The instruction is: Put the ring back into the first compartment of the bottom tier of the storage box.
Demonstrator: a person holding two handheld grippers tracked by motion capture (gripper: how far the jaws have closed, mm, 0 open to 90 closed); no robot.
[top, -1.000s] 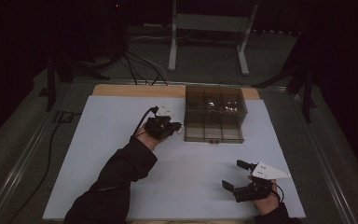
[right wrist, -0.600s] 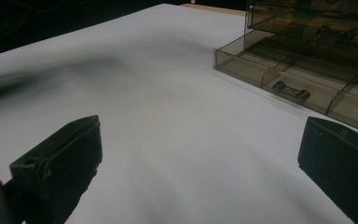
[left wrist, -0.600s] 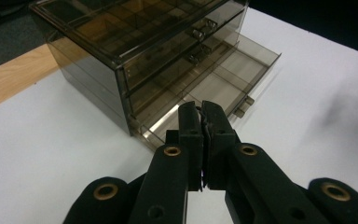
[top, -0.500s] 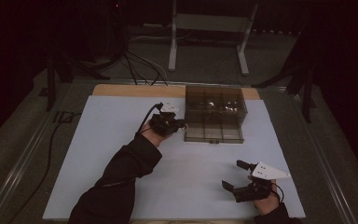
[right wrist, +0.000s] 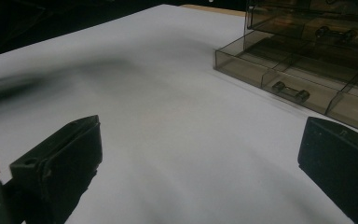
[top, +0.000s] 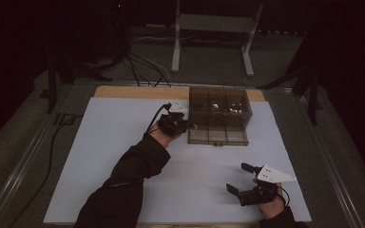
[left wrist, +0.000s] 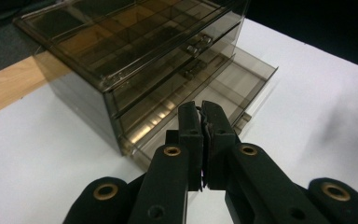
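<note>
A white table (top: pixel 123 180) is seen with a smoked clear-plastic drawer cabinet (top: pixel 218 111) at its far middle, bottom drawer (left wrist: pixel 242 88) pulled out. It is judged light, rigid, slippery, crackable; best taken by the drawer handles. The left gripper (left wrist: pixel 201 128) is pressed closed, empty, beside its left corner. The right gripper (top: pixel 244 183) is spread wide, empty, near the front edge.

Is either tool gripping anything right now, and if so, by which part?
Nothing is held. The left tool is shut on nothing beside the smoky drawer box, whose bottom drawer is pulled out. The right tool is open over the bare white mat.
</note>
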